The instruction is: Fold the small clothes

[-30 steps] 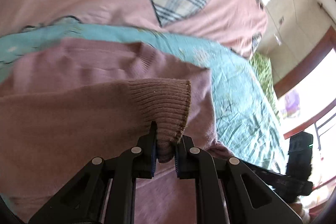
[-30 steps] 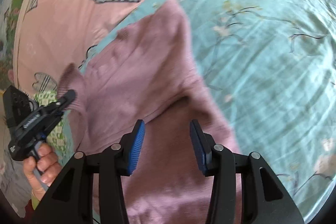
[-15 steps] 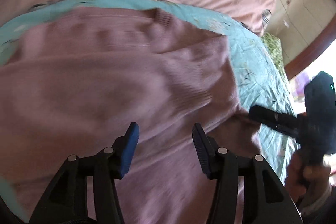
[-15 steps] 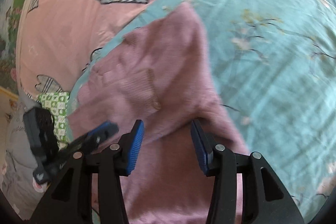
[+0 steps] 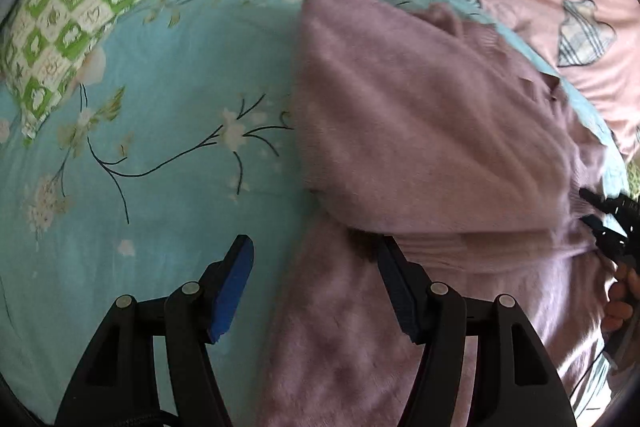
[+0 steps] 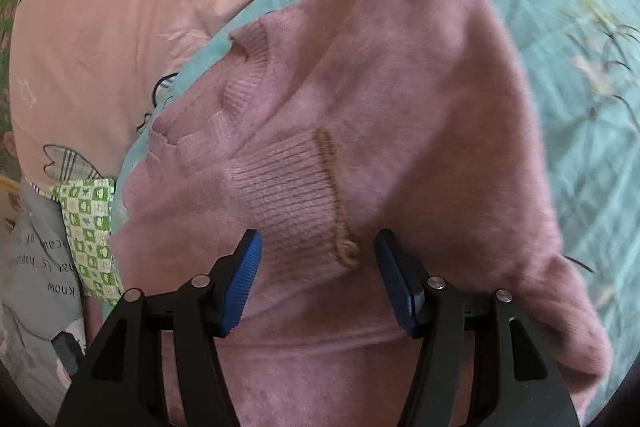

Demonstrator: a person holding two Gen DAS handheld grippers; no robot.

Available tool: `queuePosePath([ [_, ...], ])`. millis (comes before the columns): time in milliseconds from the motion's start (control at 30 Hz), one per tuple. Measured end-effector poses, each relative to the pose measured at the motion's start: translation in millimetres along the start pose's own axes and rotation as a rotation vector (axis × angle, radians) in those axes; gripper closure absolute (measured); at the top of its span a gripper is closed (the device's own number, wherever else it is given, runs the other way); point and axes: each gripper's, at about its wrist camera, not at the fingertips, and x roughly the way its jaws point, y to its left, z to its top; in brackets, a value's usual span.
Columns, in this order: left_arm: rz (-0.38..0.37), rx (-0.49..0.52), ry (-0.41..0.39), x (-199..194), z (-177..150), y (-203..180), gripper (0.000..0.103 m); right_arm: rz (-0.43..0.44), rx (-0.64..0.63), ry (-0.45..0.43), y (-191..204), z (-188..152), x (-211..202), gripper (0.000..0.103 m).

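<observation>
Sweater (image 6: 400,75): fuzzy matt knit, ribbed cuff (image 6: 288,195). Sheet (image 5: 160,147): smooth printed cotton-like cloth. Gripper pads (image 6: 240,283): ridged blue plastic, arms matt blk.

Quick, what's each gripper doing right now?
Left gripper: opening, empty, above the mauve knitted sweater.
Right gripper: closing, pads not yet gripping the ribbed cuff.

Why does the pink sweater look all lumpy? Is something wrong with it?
Nothing is broken. The sweater is only half folded: one sleeve lies crooked across its front, its ribbed cuff ending just ahead of the right gripper, and the neckline is bunched. It lies on the turquoise flowered sheet.
</observation>
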Motion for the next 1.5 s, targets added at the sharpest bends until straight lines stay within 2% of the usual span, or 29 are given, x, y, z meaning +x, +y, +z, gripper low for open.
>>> queuePosePath([
  [33,-0.001,-0.004,0.002,4.5,3.0,-0.3,0.038,0.002,-0.021,0.012,5.2,0.3,4.1,0.08],
  [67,-0.001,-0.002,0.002,7.8,5.5,-2.9,0.038,0.011,-0.033,0.035,9.9,1.0,7.8,0.089],
  [133,0.01,0.004,0.001,12.4,10.4,-8.7,0.038,0.048,-0.06,0.028,22.2,3.9,1.8,0.092],
  [200,0.026,0.01,-0.004,16.1,14.5,-15.9,0.039,0.118,-0.099,-0.02,40.7,10.1,-24.5,0.093],
  [300,0.037,-0.003,-0.017,18.9,20.1,-16.6,0.039,0.301,-0.165,-0.174,61.6,19.9,-91.7,0.093],
  [333,0.053,-0.017,-0.025,19.2,22.5,-13.7,0.039,0.297,-0.187,-0.227,61.6,20.6,-111.7,0.093],
  [400,0.055,-0.078,-0.033,19.5,27.8,-4.4,0.038,0.235,-0.177,-0.258,45.3,22.4,-126.1,0.093],
  [500,0.014,-0.13,-0.028,18.5,32.2,9.2,0.038,0.096,-0.087,-0.207,-9.0,24.0,-106.6,0.093],
  [633,0.053,-0.071,-0.027,20.4,28.8,-3.6,0.039,0.015,-0.029,-0.14,-48.3,13.5,-77.5,0.094],
  [800,0.034,-0.113,-0.019,19.4,22.3,4.4,0.039,-0.001,-0.03,-0.145,-52.8,0.0,-75.1,0.094],
  [867,0.026,-0.125,-0.012,16.7,16.0,11.0,0.039,-0.023,-0.033,-0.122,-57.2,-2.0,-69.6,0.094],
  [933,0.022,-0.12,-0.014,13.6,12.3,12.3,0.039,-0.048,-0.037,-0.094,-62.1,-4.2,-65.8,0.094],
  [1067,0.021,-0.102,-0.008,13.5,10.9,13.1,0.039,-0.08,-0.083,-0.099,-61.6,-14.0,-68.5,0.094],
  [1300,0.029,-0.096,0.016,20.3,15.4,9.5,0.038,-0.139,-0.107,-0.072,-59.4,-6.5,-57.6,0.094],
  [1333,0.023,-0.09,0.026,18.7,14.8,10.6,0.039,-0.144,-0.108,-0.063,-59.6,-7.2,-56.3,0.094],
  [1400,-0.042,-0.084,0.048,12.1,11.7,17.4,0.039,-0.153,-0.108,-0.05,-58.6,-8.4,-57.0,0.092],
  [1500,-0.202,-0.067,0.048,-8.4,12.1,24.8,0.039,-0.162,-0.112,-0.033,-55.1,-9.7,-63.9,0.084],
])
